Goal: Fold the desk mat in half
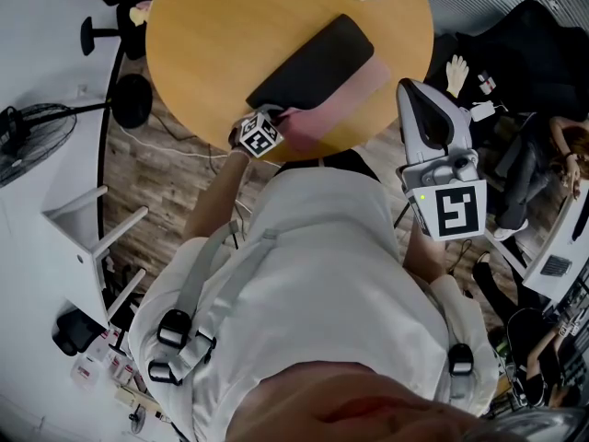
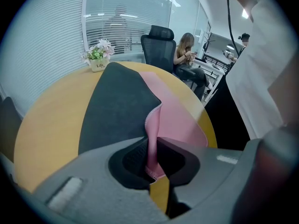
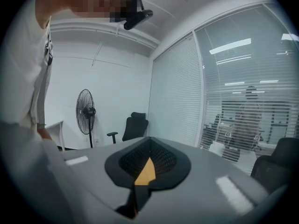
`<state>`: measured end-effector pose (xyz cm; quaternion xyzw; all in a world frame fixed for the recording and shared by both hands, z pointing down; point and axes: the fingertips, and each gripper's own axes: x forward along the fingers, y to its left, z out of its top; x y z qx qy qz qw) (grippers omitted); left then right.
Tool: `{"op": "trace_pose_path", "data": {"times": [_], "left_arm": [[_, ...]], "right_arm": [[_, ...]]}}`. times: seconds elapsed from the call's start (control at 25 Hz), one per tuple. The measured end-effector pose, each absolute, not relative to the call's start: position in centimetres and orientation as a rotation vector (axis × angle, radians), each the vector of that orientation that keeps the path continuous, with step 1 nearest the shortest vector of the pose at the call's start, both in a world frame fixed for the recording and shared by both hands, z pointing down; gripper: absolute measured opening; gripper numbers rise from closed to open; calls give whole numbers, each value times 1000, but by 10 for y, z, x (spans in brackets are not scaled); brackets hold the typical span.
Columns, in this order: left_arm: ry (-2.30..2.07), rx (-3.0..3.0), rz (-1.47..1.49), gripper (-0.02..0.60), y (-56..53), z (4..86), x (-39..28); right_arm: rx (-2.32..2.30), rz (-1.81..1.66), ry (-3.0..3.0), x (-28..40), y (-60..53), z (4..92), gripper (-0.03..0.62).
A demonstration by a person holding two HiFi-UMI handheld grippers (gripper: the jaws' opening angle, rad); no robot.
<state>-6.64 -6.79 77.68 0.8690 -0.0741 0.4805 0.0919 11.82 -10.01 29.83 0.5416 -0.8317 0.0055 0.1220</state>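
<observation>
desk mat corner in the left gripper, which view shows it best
Left gripper view: the left gripper pinches the pink edge of the desk mat close up. Head view shows the mat on the table, but the gripper covers the pinch. Right gripper view shows no mat.

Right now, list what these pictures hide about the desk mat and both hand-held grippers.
- Head view: left hand-held gripper, jaws under its marker cube.
- Left gripper view: desk mat, near edge behind the gripper body.
- Right gripper view: mat entirely out of frame.
</observation>
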Motion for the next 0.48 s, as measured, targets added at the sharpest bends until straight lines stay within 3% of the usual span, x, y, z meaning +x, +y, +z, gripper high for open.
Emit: {"op": "trace_pose_path", "data": {"times": [0.48], "left_arm": [[-96, 2602, 1439, 41, -32, 777, -48]], "right_arm": [[1571, 28, -2435, 118, -95, 300, 5]]}}
